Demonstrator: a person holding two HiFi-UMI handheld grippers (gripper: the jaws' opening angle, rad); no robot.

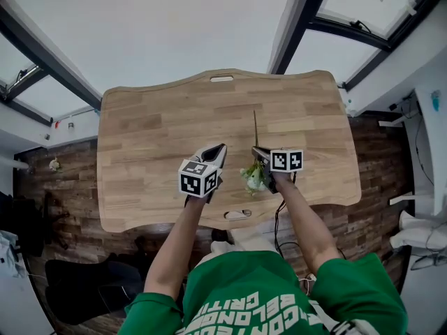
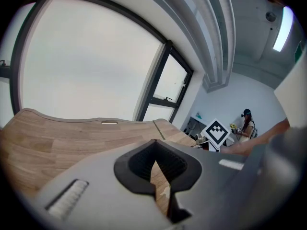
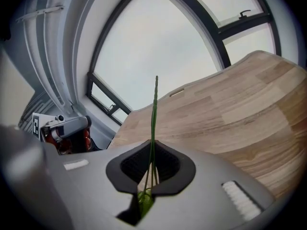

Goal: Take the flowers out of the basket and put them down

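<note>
A flower with a long thin green stem (image 1: 255, 128) and pale blossoms with green leaves (image 1: 253, 176) is held over the wooden table (image 1: 160, 138). My right gripper (image 1: 258, 153) is shut on it. In the right gripper view the stem (image 3: 154, 123) rises straight up from between the closed pads, and green leaf shows below them. The stem points toward the table's far edge and the blossoms hang toward me. My left gripper (image 1: 221, 149) hovers just left of the flower with its jaws shut and nothing between them; only table wood shows behind its pads (image 2: 144, 174). No basket is in view.
The table has a slot cut-out at its far edge (image 1: 222, 79) and another near me (image 1: 237, 215). Large windows (image 1: 154, 26) stand beyond the table. Dark wood floor (image 1: 63, 187) lies on both sides. White furniture (image 1: 419, 229) stands at the right. A person (image 2: 247, 126) stands far off.
</note>
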